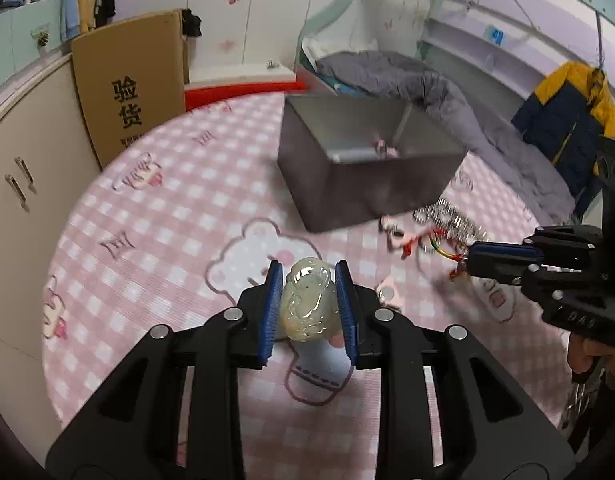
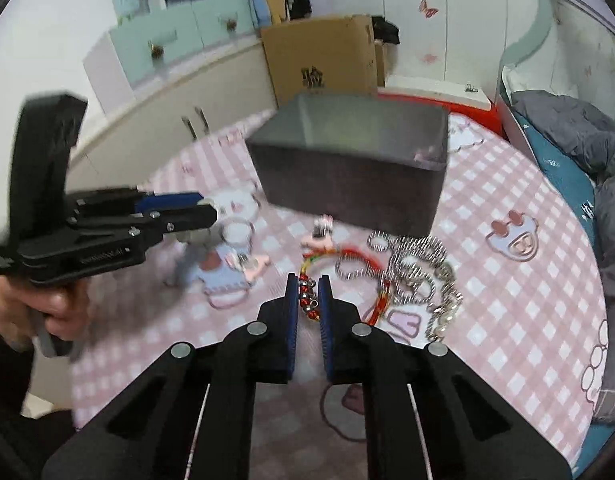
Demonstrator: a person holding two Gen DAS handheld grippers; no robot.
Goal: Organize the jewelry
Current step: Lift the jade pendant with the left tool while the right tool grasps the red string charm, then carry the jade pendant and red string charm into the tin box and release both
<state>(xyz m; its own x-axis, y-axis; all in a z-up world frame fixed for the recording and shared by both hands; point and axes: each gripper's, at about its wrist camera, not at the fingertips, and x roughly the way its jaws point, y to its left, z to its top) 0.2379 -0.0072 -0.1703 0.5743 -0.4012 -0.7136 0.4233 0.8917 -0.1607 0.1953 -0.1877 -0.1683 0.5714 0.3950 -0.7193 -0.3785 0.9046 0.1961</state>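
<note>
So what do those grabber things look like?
Both are black plastic. The left gripper and the right gripper each have two long jaws lined with ribbed blue pads, round silver bolts at the joints, and a black pistol-style handle.

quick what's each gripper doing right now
Left gripper: closed on the pale jade pendant.
Right gripper: closed on the red beaded bracelet.

Beyond the far edge of the pink checked tablecloth [image 1: 155, 216] we see a cardboard box [image 1: 131, 84] printed with black characters, standing against a cream cabinet [image 1: 23, 184]. Off the right edge lies a grey duvet [image 1: 439, 92], and a yellow-and-navy jacket [image 1: 567, 116] hangs there.
</note>
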